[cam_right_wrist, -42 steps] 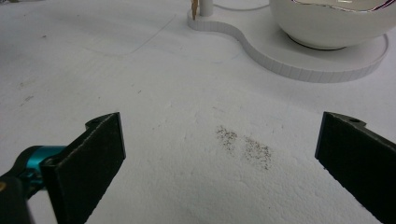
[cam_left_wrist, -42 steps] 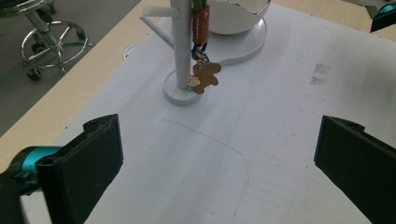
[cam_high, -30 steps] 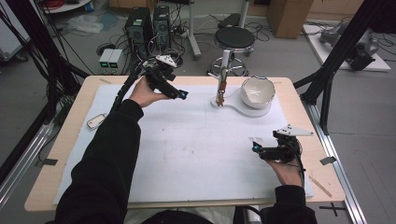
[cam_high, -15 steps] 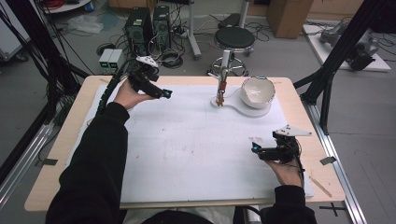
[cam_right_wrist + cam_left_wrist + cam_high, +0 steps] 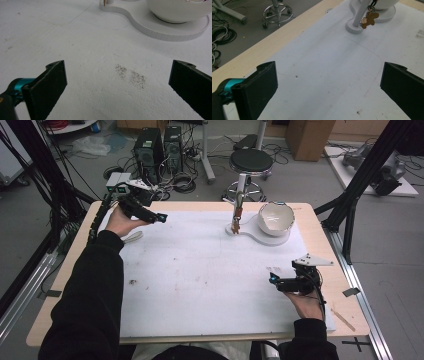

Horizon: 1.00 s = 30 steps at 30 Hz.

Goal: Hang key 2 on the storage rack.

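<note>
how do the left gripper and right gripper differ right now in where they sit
The left gripper is held at the table's far left corner, raised on the hand; the right gripper sits low near the right edge, close to the mat. The left points right, the right points left. Both stand open, holding nothing.

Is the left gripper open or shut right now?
Open. In its own view the left gripper shows two black jaws set wide apart with only bare white mat between them.

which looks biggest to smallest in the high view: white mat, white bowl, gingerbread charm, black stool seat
1. white mat
2. white bowl and black stool seat: look about alike, and the stool stands farther off, so unranked
3. gingerbread charm
</note>
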{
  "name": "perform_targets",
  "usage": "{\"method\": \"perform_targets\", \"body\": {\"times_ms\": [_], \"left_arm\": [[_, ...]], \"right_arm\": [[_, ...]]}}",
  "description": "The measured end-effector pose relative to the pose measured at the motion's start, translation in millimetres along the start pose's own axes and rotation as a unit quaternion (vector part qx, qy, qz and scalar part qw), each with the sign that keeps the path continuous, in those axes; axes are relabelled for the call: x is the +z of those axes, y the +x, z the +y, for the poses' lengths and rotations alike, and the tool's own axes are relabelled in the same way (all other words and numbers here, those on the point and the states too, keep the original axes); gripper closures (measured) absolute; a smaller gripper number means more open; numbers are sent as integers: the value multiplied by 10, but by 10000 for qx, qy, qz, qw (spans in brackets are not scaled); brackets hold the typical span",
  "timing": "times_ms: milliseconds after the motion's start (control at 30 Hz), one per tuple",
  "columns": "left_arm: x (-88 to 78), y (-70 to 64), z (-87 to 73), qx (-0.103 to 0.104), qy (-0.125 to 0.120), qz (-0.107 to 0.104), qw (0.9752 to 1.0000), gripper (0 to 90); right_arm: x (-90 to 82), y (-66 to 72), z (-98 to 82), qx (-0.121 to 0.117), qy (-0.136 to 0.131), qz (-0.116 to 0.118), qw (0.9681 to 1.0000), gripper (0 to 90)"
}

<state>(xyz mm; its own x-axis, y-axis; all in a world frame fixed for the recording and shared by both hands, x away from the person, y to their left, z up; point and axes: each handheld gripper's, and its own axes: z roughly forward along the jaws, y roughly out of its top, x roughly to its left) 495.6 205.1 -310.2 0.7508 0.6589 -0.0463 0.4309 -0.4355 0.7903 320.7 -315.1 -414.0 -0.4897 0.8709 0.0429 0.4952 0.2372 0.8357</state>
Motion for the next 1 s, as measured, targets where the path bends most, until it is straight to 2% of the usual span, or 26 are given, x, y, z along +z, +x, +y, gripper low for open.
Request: {"method": "perform_targets", "body": {"times_ms": [100, 400, 600, 733, 867, 1000], "left_arm": [[-61, 71, -60, -121, -63, -3, 9999, 17], [-187, 193, -206, -248, -94, 126, 9996, 17], [-305, 319, -350, -301, -3, 264, 9992, 17], [-418, 441, -523, -462, 43, 327, 9984, 17], [-446, 509, -629, -581, 54, 386, 9976, 17], [-432, 593, -740, -661, 212, 429, 9967, 17]], "right_arm": [[4, 7, 1, -12, 5, -2, 10000, 7], [19, 20, 3, -37, 46, -13, 10000, 7], [12, 8, 1, -45, 52, -29, 10000, 7], [19, 17, 1, -68, 65, -42, 9999, 7], [29, 24, 1, -86, 90, -45, 9999, 7], [28, 24, 0, -81, 87, -58, 9999, 7]]}}
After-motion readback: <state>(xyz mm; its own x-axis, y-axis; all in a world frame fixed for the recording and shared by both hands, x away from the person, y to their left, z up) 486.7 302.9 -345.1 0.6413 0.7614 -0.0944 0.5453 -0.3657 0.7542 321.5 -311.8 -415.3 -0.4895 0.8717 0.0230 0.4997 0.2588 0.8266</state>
